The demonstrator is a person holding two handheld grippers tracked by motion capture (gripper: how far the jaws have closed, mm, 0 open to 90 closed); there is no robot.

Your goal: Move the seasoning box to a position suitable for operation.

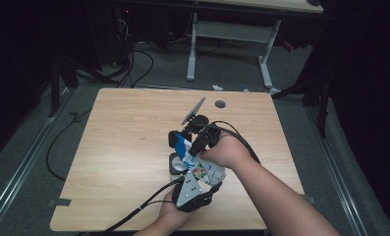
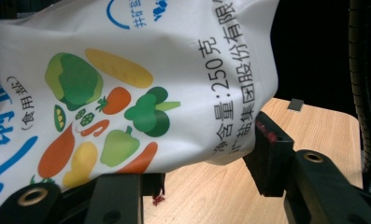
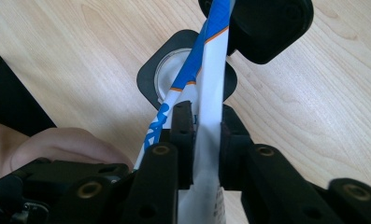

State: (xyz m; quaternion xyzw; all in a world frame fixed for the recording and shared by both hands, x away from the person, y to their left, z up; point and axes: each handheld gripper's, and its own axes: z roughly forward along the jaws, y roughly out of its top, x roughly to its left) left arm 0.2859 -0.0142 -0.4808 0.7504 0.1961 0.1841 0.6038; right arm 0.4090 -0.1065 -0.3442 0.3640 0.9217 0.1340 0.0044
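The bag point(image 1: 202, 169) sits just right of the table's centre, toward six o'clock, held up off the wood between the two grippers. It is a soft white plastic pouch, creased and bulging, printed with bright vegetables, blue strokes and dark Chinese lettering.

The left gripper point(image 1: 190, 192) grips it from six o'clock: in the left gripper view its black jaws stand about half apart with the bag's point(image 2: 141, 88) plump lower body between them, the right pad pressing into the pouch's edge.

The right gripper point(image 1: 198, 142) comes in from twelve o'clock. In the right gripper view its jaws are pinched nearly together on the bag's point(image 3: 206, 116) flat top seam, a thin white strip edged blue and orange.

Below the seam lies a black rounded holder point(image 3: 148, 81) with a pale round disc in it, flat on the table point(image 1: 119, 147), a smooth light woodgrain board.
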